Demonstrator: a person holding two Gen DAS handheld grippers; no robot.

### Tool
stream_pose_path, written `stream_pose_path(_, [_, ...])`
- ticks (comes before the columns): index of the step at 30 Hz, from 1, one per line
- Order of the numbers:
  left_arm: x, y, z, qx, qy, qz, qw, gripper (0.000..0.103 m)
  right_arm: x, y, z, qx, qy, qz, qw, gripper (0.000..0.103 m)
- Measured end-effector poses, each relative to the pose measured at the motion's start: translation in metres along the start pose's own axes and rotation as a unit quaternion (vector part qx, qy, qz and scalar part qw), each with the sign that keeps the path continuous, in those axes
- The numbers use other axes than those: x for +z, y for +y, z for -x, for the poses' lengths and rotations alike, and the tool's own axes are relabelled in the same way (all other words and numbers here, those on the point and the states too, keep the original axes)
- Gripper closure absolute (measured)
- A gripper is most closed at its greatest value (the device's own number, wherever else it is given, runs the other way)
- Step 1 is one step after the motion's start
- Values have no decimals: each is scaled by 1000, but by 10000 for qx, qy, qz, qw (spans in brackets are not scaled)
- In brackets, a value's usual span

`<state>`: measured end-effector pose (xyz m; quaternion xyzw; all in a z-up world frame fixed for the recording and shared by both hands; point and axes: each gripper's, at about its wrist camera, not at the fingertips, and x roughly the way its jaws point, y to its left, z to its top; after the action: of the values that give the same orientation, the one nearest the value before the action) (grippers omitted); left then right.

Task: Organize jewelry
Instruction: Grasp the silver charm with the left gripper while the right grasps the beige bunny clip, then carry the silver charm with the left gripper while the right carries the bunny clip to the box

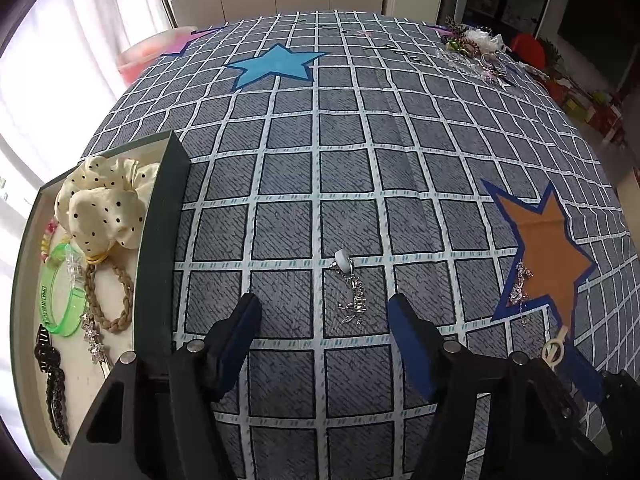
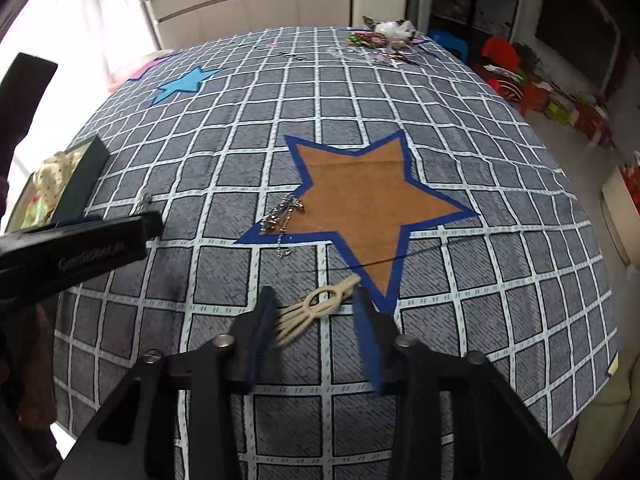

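Picking-up step: the left hand-held gripper [image 1: 324, 312] hangs apart around a silver earring [image 1: 350, 292] on the bed [image 1: 360, 184]. The right hand-held gripper [image 2: 316, 300] stands apart around a cream hair comb [image 2: 316, 310] (not pinched yet). Next, squeeze, then carry to the tray [image 1: 158, 240].

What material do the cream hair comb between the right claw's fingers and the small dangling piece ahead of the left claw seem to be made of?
Cream hair comb: probably plastic, a smooth matte ivory surface with moulded loops and teeth; it could also be resin. Dangling piece: apparently silver-toned metal, since its small links glint brightly, topped by a glossy white cap whose material is unclear.
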<state>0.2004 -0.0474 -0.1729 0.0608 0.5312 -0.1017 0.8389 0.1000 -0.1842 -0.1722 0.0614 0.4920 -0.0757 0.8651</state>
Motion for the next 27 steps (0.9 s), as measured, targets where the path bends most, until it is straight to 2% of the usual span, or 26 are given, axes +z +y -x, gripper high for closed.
stream_pose_path(2, [-1,-1,1,-39,-26,-42,10000,34,0,-2,2,115,1,60,9999,72])
stream_pose_path(4, [-1,-4,3,-68,-69,-117,9999,46,-1,-6,3,252,-34,88,9996,85])
stream_pose_path(6, [-2,-7,5,-93,-106,-194,9997,67,-1,-10,5,411,-53,66,9991,99])
stream_pose_path(7, [-2,-7,5,-113,-111,-233,9996,71,-1,-12,5,511,-53,51,9987,99])
stream_pose_path(8, [-2,-9,6,-124,-124,-274,9995,80,-1,-16,6,627,-62,19,9980,99])
stream_pose_path(14, [-8,-8,13,-242,-219,-313,9990,80,-5,-34,8,849,-89,-135,9963,99])
stream_pose_path(21, [-19,4,42,-552,-448,-144,9974,80,-1,-45,18,1064,-177,-248,9939,99])
stream_pose_path(27, [-31,15,70,-584,-674,-86,9960,80,2,-46,29,1224,-260,-292,9917,99])
